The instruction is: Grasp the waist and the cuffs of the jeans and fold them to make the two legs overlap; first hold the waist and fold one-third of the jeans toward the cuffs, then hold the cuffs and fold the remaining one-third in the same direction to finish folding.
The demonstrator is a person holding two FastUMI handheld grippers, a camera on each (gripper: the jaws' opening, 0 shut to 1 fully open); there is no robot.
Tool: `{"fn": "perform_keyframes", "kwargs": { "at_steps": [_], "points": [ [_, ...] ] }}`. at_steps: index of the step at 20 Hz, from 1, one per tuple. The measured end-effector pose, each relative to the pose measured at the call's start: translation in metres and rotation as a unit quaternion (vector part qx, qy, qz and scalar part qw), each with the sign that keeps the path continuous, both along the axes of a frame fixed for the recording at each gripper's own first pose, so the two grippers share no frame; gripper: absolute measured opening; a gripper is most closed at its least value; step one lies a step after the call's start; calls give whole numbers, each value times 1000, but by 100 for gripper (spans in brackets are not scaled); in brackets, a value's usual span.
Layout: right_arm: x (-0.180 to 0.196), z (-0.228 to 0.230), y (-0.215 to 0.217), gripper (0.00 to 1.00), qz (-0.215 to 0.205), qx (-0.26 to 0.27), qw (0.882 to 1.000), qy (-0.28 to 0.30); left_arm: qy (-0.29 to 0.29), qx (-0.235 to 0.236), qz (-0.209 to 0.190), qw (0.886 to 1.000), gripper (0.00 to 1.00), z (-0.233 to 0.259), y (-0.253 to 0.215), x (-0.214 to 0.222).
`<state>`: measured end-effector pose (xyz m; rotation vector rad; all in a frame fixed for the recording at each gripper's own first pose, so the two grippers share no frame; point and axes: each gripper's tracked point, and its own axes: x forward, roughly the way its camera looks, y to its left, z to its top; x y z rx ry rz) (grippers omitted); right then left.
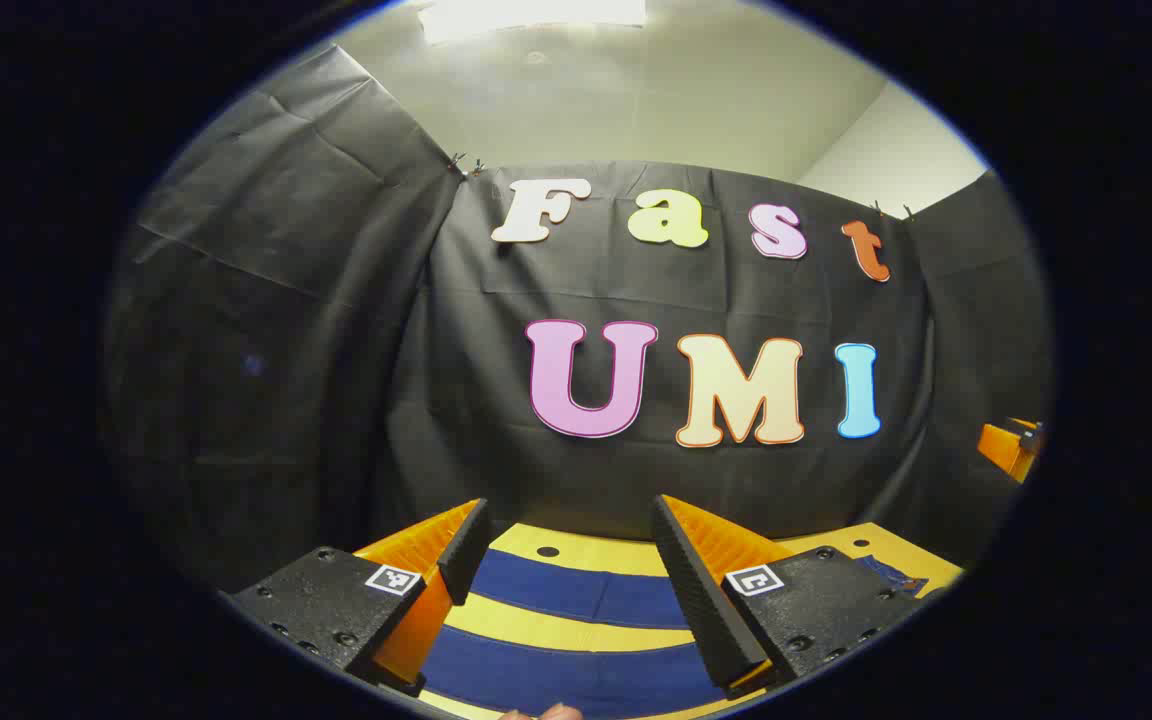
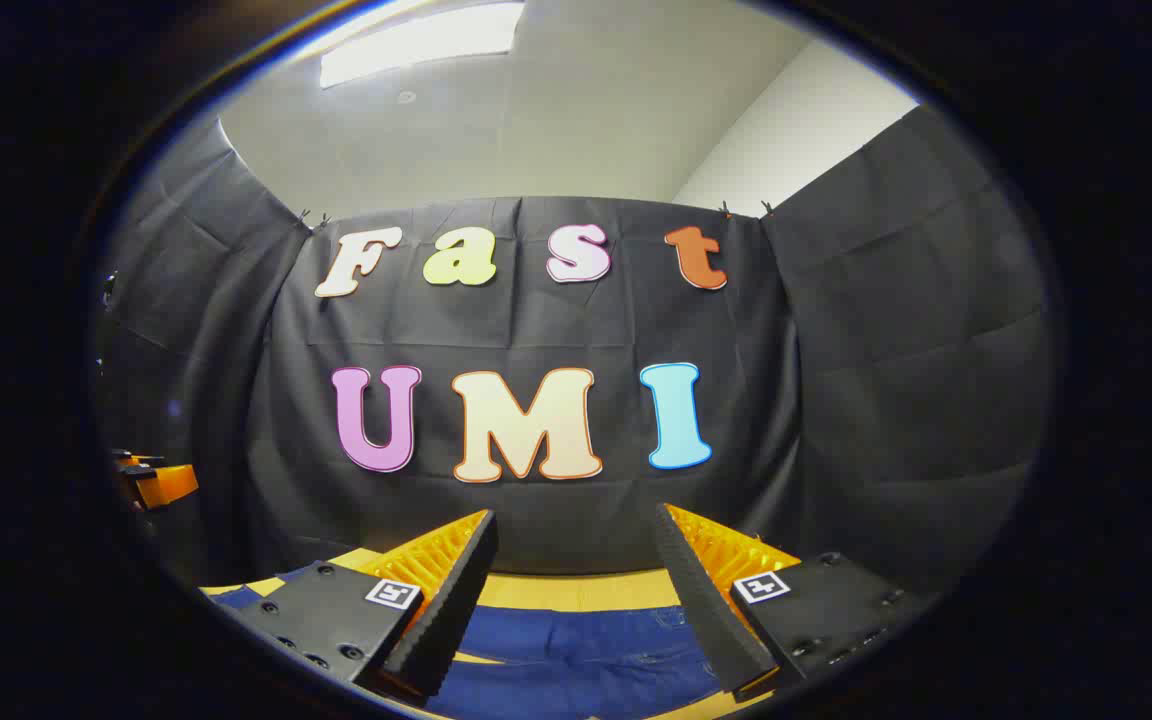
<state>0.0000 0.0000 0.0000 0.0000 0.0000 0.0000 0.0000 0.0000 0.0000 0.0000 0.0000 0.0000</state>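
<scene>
Dark blue jeans [image 1: 576, 595] lie flat on a yellow table [image 1: 586, 548]. In the left gripper view two separate legs run across the table with a yellow strip between them. My left gripper [image 1: 569, 520] hovers above the legs, open, nothing between its fingers. In the right gripper view the jeans [image 2: 586, 650] show a wider part with seams, under my right gripper [image 2: 576, 525], which is also open and holds nothing. The other gripper [image 2: 156, 480] shows at the far left of the right gripper view, and the other gripper [image 1: 1011, 445] at the far right of the left gripper view.
The black cloth wall stands close behind the table's far edge [image 2: 576, 590]. A small dark hole [image 1: 547, 551] marks the table top near the far side. A fingertip [image 1: 546, 712] shows at the bottom edge of the left gripper view.
</scene>
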Motion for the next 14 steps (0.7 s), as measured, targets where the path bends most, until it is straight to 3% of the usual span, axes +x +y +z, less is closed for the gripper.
{"fn": "perform_keyframes", "kwargs": {
  "at_steps": [14],
  "points": [
    [9,-5,13,97,9,-7,1000,6,13,19,-6,1000,95,-11,10,-2]
  ]
}}
